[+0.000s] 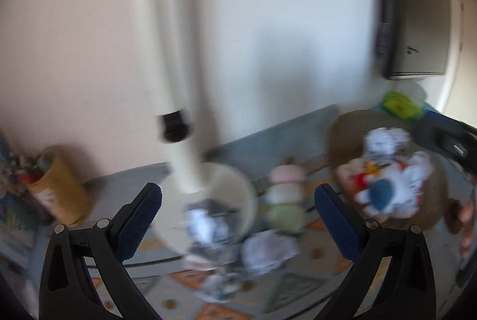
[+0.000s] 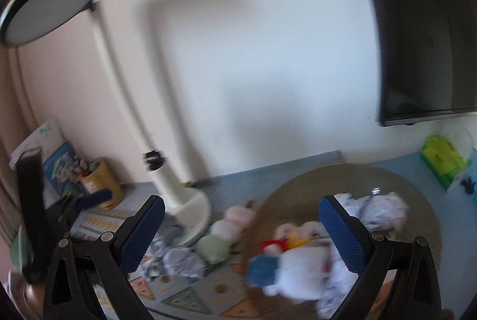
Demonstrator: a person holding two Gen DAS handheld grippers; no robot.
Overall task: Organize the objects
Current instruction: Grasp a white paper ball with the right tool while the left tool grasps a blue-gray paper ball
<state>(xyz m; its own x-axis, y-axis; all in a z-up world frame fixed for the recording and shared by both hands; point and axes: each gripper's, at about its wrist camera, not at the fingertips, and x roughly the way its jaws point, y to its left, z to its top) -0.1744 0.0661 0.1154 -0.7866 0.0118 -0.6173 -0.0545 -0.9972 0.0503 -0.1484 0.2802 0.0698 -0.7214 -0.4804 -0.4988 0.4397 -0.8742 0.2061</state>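
Your left gripper [image 1: 238, 209] and right gripper [image 2: 242, 227] hold nothing, fingers wide apart. Between the right fingers, a white plush toy [image 2: 298, 269] lies in the round woven basket [image 2: 298, 180]. Crumpled paper [image 1: 268, 251] sits between the left fingers, beside the lamp base [image 1: 235, 186].

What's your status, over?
Left tongs open, empty. Right tongs open, empty. White plush toy and crumpled paper in the round basket; pastel plush and more paper outside it. Lamp base close by.
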